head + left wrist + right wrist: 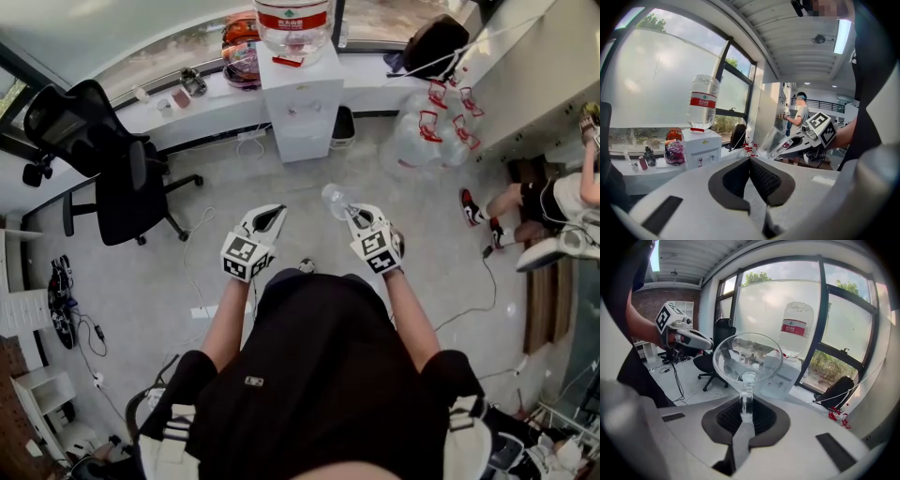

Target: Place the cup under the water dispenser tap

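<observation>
A clear plastic cup is pinched by its rim wall in my right gripper, mouth tipped toward the camera in the right gripper view, where the cup fills the middle above the gripper. The white water dispenser with a bottle on top stands ahead against the window sill, some way beyond both grippers. My left gripper is held beside the right one, jaws together and nothing in them. From the left gripper view the dispenser is ahead on the left and the cup on the right.
A black office chair stands left of the dispenser. Several empty water jugs with red handles lie on the floor to its right. A seated person's legs are at the far right. Cables trail over the floor.
</observation>
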Demonstrator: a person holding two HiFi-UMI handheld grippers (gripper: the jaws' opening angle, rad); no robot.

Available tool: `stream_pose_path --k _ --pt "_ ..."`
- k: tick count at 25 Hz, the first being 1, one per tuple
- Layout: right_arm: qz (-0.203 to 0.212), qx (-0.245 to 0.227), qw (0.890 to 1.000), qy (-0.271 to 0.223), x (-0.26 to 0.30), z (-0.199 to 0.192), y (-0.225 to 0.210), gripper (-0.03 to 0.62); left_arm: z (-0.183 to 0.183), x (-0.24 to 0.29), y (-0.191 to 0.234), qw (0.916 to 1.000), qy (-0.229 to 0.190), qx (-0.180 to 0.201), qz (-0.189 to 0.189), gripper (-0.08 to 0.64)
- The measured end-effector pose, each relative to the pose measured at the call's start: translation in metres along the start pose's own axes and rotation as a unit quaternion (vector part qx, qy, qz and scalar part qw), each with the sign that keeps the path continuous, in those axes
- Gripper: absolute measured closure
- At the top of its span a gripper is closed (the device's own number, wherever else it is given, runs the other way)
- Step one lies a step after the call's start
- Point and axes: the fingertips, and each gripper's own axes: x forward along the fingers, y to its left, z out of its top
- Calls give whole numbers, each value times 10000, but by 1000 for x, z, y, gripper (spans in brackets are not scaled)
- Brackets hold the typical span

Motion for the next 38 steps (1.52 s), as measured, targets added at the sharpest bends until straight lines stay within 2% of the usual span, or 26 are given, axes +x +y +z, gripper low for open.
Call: stream_pose_path --k 16,24,27,31,38 --pt "62 -35 9999 106 19 8 18 581 -9 -14 23 10000 -50 -4 25 560" --pt "275 -119 9995 60 32 15 35 581 -21 -42 34 9993 -28 -172 338 560" --pt "330 -78 9994 -11 38 21 35 581 -22 -53 44 9985 -112 -107 528 559" --pt "396 -106 9992 -36 46 26 37 581 -26 -70 55 9967 -115 -225 770 560" --pt "500 -129 9987 7 60 19 31 581 -33 -66 60 9949 -48 -375 938 560"
